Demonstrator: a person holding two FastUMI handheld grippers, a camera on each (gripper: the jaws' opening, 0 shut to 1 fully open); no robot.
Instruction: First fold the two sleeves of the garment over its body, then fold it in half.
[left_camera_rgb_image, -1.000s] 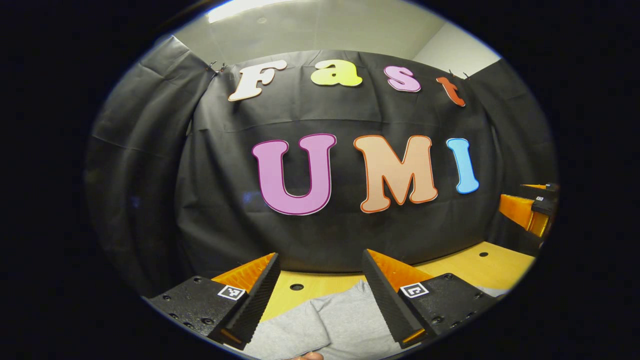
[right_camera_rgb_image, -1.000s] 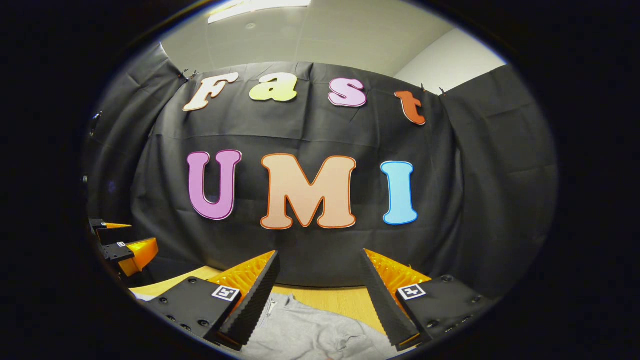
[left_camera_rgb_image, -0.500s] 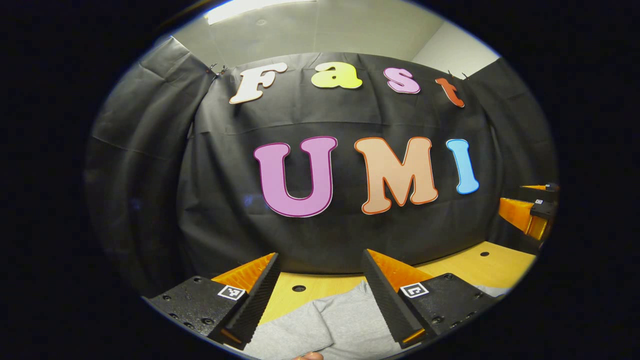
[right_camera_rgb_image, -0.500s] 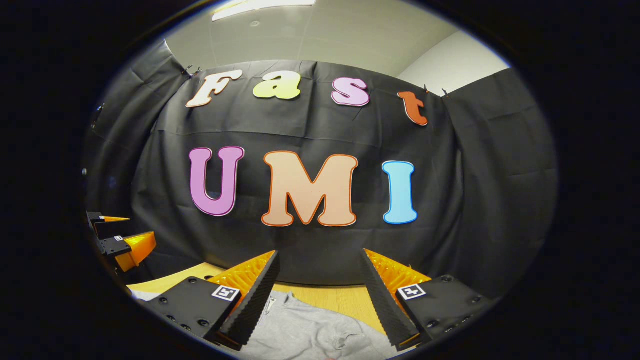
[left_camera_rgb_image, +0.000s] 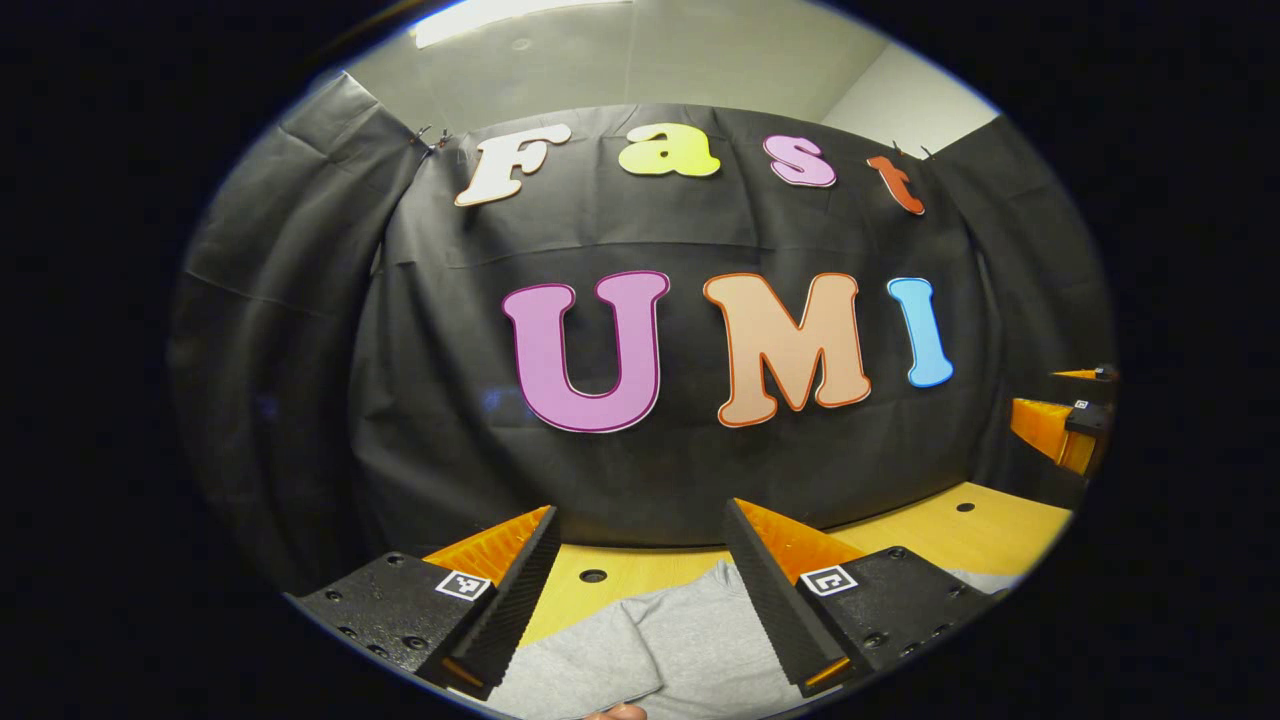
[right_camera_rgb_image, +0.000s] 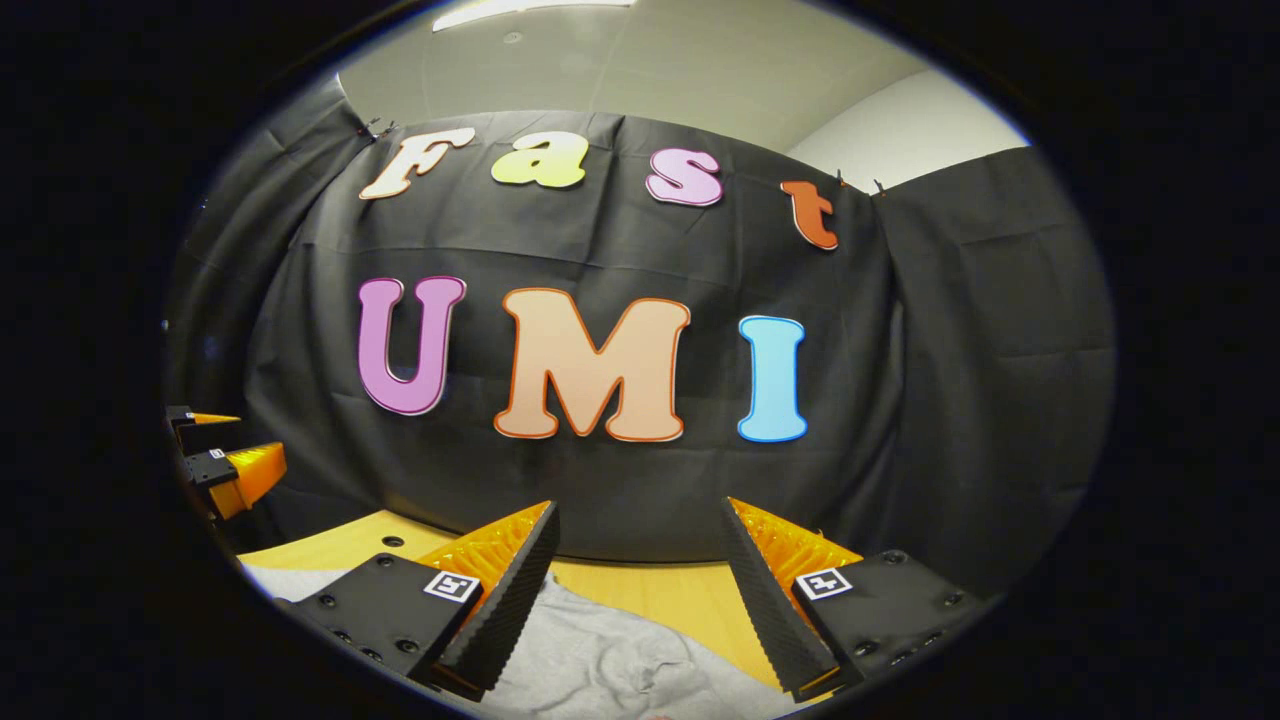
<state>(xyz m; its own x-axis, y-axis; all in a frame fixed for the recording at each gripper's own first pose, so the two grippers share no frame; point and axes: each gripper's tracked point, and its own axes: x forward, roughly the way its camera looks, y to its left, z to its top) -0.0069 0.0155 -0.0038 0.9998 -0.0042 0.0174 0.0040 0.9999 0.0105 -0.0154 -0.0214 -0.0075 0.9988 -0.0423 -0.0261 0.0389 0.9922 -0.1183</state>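
Left gripper view: both grippers, left (left_camera_rgb_image: 640, 590) and right (right_camera_rgb_image: 640, 590), hover released above the grey garment (left_camera_rgb_image: 660, 650) on the table (left_camera_rgb_image: 990, 525), sleeve-folding apparently yet to begin, a sleeve grasp next.

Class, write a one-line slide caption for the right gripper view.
Open right gripper held above a grey garment on the wooden table.
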